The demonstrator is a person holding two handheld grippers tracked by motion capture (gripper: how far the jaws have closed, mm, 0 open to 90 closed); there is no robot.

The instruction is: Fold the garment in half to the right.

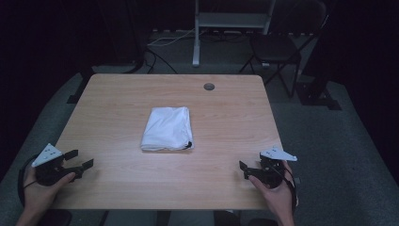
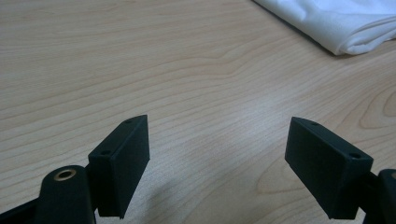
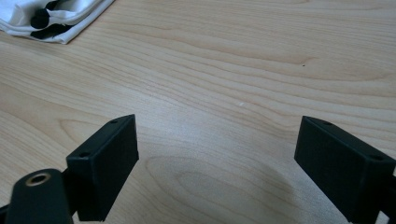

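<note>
A folded white cloth (image 1: 167,128) lies flat in the middle of the wooden table (image 1: 117,103), with a small black piece at its near right corner. Its edge shows in the left gripper view (image 2: 345,23) at top right, and its corner with the black piece in the right gripper view (image 3: 51,18) at top left. My left gripper (image 1: 81,159) rests near the table's front left, held by a hand, open and empty. My right gripper (image 1: 244,170) sits at the front right, open and empty too. Both point toward the cloth, well short of it.
A round grey grommet (image 1: 209,86) is set into the table near its far edge. Behind the table stand a folding chair (image 1: 277,49) and a metal stand (image 1: 230,21) with cables on the floor. Bare wood surrounds the cloth on all sides.
</note>
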